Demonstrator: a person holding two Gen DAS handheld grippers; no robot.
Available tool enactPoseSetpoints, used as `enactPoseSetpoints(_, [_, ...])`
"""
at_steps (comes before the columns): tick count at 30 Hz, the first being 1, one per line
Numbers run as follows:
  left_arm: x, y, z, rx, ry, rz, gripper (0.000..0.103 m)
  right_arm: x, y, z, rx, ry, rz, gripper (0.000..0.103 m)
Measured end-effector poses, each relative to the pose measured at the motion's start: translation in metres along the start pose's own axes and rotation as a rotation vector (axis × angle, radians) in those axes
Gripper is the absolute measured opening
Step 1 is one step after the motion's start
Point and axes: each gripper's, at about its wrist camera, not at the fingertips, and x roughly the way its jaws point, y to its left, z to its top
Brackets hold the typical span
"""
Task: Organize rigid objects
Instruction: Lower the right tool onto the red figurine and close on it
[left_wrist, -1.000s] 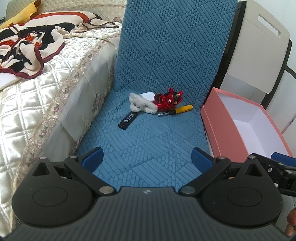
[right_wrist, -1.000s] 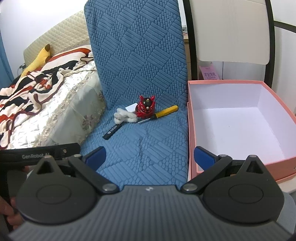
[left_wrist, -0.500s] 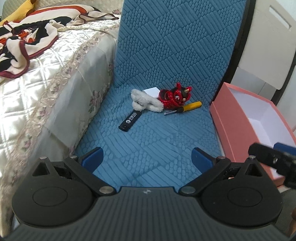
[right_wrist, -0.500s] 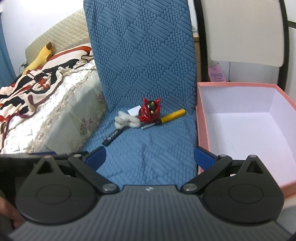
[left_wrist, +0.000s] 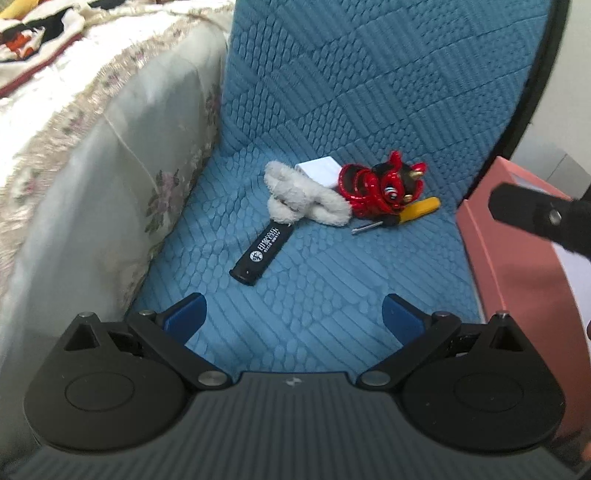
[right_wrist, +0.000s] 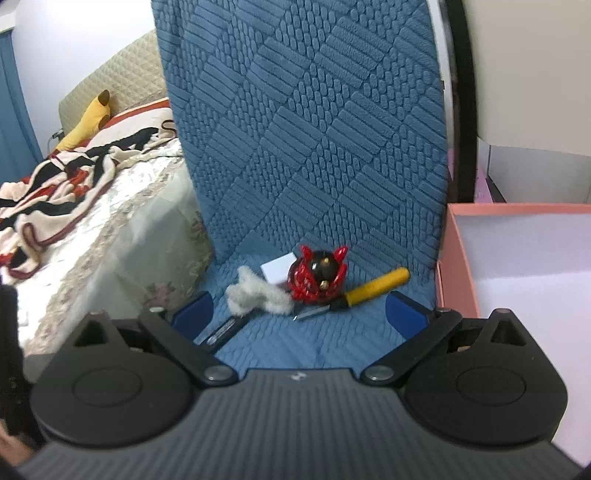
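On the blue quilted chair seat (left_wrist: 332, 280) lie a black stick with white print (left_wrist: 263, 253), a fluffy white cloth (left_wrist: 306, 199), a small white box (left_wrist: 320, 170), a red and black figurine (left_wrist: 382, 186) and a yellow-handled screwdriver (left_wrist: 406, 214). My left gripper (left_wrist: 293, 314) is open and empty, short of the black stick. My right gripper (right_wrist: 299, 308) is open and empty, low over the seat. In the right wrist view the figurine (right_wrist: 319, 273), screwdriver (right_wrist: 373, 286), cloth (right_wrist: 255, 295), white box (right_wrist: 277, 269) and black stick (right_wrist: 223, 328) lie just beyond its fingertips.
An open pink box with a white inside (right_wrist: 517, 266) stands right of the chair; its wall shows in the left wrist view (left_wrist: 513, 258). A bed with a quilted cover (left_wrist: 92, 122) and a blanket (right_wrist: 59, 192) lies to the left. The chair back (right_wrist: 306, 110) rises behind the objects.
Both grippers have moved forward and lower toward the objects on the seat, which now look larger. The objects have not moved. Both grippers stay open.
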Motion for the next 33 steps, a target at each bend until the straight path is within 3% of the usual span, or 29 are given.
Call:
enactPoseSetpoints(7, [0.045,0.006,0.014,0.024,0.054,0.029,0.102,0.063,-0.009,0.007,-0.033,0.061,-0.008,0.080])
enactPoseSetpoints(17, [0.080,0.005,0.026,0.085,0.048,0.069,0.099,0.126,-0.021,0.014,-0.051,0.108,-0.037,0.076])
enactPoseSetpoints(24, [0.103,0.008,0.029,0.091,0.074,0.122,0.085,0.150,-0.028,0.019,-0.054,0.117,-0.029,0.077])
enactPoseSetpoints(29, [0.106,0.009,0.029,0.102,0.042,0.141,0.076,0.154,-0.025,0.017,-0.062,0.143,0.002,0.076])
enactPoseSetpoints(33, [0.103,0.006,0.031,0.112,0.025,0.128,0.056,0.154,-0.021,0.012,-0.058,0.170,0.024,0.064])
